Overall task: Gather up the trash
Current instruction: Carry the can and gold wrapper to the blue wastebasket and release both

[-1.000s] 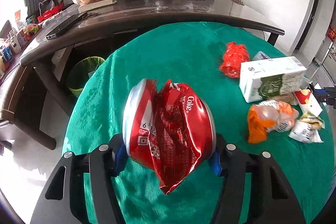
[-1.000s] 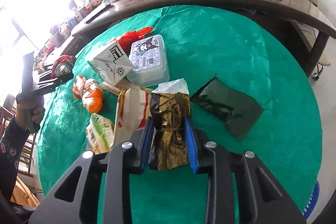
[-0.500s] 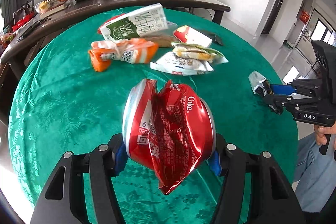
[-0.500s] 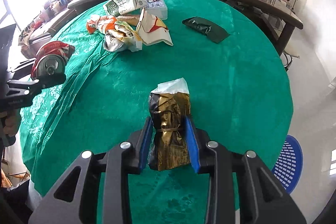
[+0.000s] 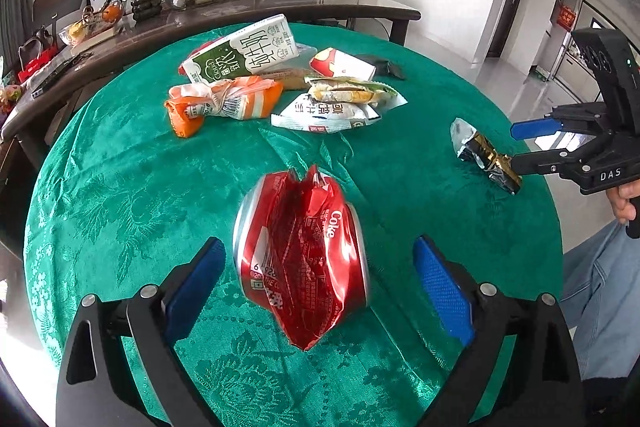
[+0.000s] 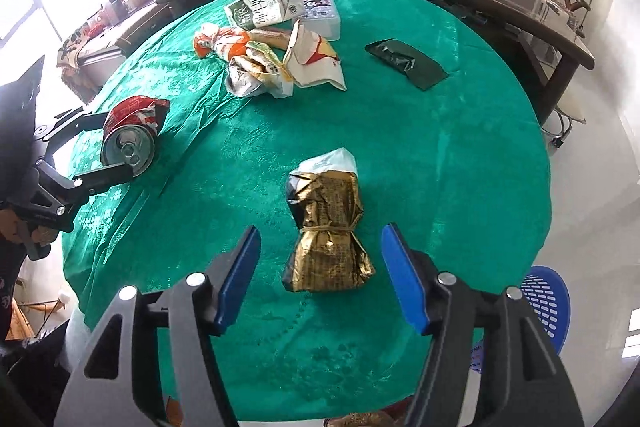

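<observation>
Release step, by the look of it: both tongs spread wide, left tongs (image 5: 318, 269) flanking the crushed cola can (image 5: 300, 267) at lower centre, right tongs (image 6: 320, 267) flanking the gold wrapper (image 6: 326, 227) mid-frame, neither gripped; next, probably back to the litter pile (image 5: 280, 87) at upper centre of the green worktop (image 5: 120, 187).

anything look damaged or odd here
The Coke can between the open left gripper fingers is crushed, its side torn and caved in. The gold wrapper between the open right gripper fingers is crumpled and pinched at its middle. Neither is clamped.
</observation>
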Action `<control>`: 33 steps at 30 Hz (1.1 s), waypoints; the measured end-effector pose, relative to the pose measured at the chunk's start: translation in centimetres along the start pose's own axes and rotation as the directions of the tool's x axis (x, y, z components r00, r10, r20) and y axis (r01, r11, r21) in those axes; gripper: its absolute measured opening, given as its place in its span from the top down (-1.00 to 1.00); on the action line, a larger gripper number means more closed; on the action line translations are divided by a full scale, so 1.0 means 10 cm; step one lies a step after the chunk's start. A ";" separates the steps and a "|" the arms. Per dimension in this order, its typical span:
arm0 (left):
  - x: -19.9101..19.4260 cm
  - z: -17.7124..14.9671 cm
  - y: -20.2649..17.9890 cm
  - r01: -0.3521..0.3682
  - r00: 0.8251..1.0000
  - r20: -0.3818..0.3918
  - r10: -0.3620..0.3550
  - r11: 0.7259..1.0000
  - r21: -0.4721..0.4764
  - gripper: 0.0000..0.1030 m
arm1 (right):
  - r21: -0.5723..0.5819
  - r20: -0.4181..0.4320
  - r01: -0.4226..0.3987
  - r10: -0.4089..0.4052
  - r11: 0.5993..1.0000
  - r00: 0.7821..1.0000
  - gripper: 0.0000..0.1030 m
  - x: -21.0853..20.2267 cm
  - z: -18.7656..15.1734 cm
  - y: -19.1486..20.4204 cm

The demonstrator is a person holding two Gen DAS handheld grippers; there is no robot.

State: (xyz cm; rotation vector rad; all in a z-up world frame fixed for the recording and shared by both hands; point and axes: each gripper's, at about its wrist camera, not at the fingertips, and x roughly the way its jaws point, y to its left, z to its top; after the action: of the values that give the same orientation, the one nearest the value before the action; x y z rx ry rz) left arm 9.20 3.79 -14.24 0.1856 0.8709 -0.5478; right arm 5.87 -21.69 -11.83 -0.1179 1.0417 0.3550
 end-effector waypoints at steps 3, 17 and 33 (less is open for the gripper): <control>0.08 0.01 -0.01 -0.039 0.999 -0.016 0.039 0.999 0.024 -0.82 | -0.014 -0.023 -0.003 0.002 1.000 1.000 -0.24 0.08 0.10 0.04; 0.05 0.00 0.18 0.019 0.998 -0.055 -0.021 0.999 -0.044 -0.11 | 0.072 -0.048 -0.034 0.037 0.997 0.998 0.43 0.09 0.08 -0.07; 0.12 0.85 -1.43 0.216 0.976 -0.008 -0.216 0.976 0.039 -0.10 | 0.445 0.154 0.016 -0.094 0.895 0.984 0.44 -0.99 -0.96 -1.77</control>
State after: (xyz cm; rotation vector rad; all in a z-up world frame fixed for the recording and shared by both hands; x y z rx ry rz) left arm 8.02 -11.90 -8.86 0.1283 0.8893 -0.7688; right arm -0.45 -43.04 -9.44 0.2898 0.9221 0.0667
